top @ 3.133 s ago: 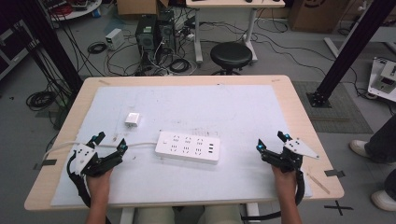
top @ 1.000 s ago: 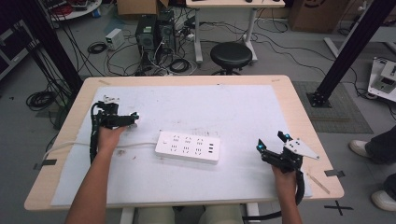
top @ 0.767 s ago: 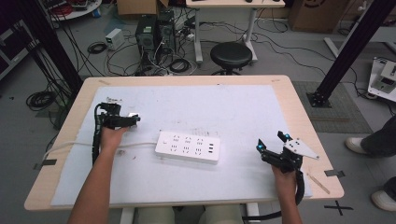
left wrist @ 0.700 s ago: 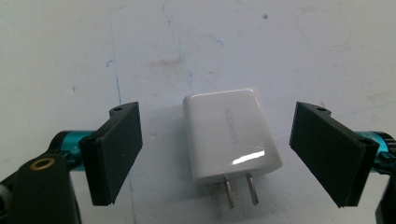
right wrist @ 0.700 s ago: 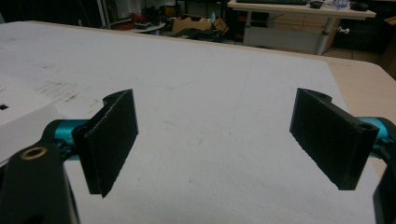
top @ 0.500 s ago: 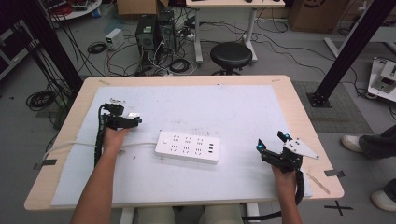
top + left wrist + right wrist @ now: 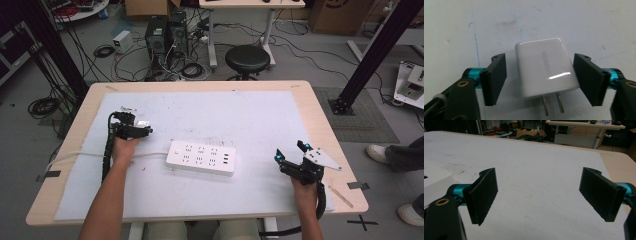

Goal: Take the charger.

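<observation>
So the charger (image 7: 546, 67) lies flat on the mat (image 7: 250, 115), left of the power strip (image 7: 201, 157), prongs pointing back at the left gripper (image 7: 541, 77). Its jaws have just been closing around the white body but there's a gap on both sides, no squeeze yet (I'd centre it first so it doesn't twist). Three seconds back that hand sat near the table's front edge; now it's over the charger. Right gripper (image 7: 546, 195) idles, jaws wide apart.
</observation>
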Motion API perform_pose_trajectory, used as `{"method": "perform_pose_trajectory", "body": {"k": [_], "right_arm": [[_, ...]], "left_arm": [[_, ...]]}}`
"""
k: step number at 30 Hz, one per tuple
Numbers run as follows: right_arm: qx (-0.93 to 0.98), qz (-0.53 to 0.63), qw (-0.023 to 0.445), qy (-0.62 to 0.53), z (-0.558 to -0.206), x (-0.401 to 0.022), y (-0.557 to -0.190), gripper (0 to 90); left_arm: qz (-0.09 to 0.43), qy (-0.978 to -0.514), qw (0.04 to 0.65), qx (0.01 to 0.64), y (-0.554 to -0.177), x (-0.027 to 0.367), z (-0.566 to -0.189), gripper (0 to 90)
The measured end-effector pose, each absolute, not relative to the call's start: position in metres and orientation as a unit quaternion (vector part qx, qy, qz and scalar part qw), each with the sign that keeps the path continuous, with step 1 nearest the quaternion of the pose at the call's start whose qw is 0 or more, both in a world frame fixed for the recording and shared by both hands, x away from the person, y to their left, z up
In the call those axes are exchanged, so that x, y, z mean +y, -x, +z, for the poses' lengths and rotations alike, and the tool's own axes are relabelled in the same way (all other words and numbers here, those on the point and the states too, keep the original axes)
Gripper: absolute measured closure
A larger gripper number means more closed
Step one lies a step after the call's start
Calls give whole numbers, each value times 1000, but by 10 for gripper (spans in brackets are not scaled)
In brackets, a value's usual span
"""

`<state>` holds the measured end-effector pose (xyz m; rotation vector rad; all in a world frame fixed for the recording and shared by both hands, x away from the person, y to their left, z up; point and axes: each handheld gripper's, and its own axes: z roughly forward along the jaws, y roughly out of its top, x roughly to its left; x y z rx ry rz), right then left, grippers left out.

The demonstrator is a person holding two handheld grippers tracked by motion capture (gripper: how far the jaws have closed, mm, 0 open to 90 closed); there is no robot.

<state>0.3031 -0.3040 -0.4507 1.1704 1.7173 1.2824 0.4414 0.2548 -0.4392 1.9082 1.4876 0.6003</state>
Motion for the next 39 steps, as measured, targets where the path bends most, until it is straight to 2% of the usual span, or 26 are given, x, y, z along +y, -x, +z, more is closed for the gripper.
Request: {"method": "perform_pose_trajectory", "body": {"k": [8, 15, 23, 39], "right_arm": [[661, 493, 343, -450, -451, -304, -303, 156], [661, 493, 343, -450, -451, -304, -303, 156], [661, 494, 344, -448, -451, -304, -303, 155], [660, 494, 343, -451, -451, -304, -303, 156]], "left_arm": [[225, -724, 324, 566, -440, 257, -438, 421], [226, -727, 322, 563, -440, 258, -438, 424], [237, -718, 346, 555, -434, 260, -427, 424], [280, -709, 402, 507, -397, 258, -391, 425]]}}
